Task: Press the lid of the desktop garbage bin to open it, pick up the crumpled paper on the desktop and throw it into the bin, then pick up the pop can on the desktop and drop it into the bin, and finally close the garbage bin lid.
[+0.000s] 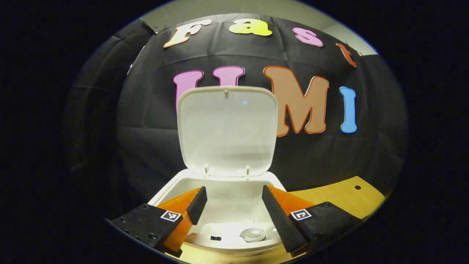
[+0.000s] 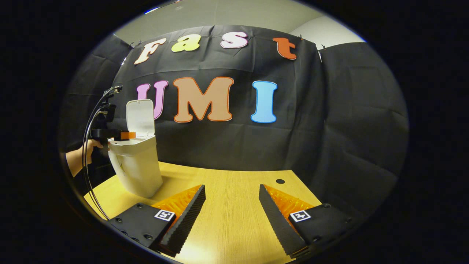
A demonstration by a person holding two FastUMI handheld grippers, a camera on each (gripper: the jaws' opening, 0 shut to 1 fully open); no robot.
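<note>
Hovering above the open bin (image 1: 227, 205), the left gripper (image 1: 234, 205) had its jaws spread wide with nothing between them. In the left gripper view, the lid (image 1: 227, 130) stood upright on its rear hinges, and the top of the can (image 1: 253, 234) lay inside the bin, low between the fingers. A pale shape just right of the can could not be identified.

In the right gripper view, a hand (image 2: 88, 148) at the far left held the left gripper (image 2: 122, 135) over the bin's (image 2: 137, 165) mouth, with cables looping down beside it. The bin stood on the left part of the wooden table (image 2: 234, 220), its lid (image 2: 140, 116) raised. The right gripper (image 2: 232, 209) hung over bare tabletop well apart from the bin, jaws wide, holding nothing. A small dark hole (image 2: 280, 181) marked the table farther right.
</note>
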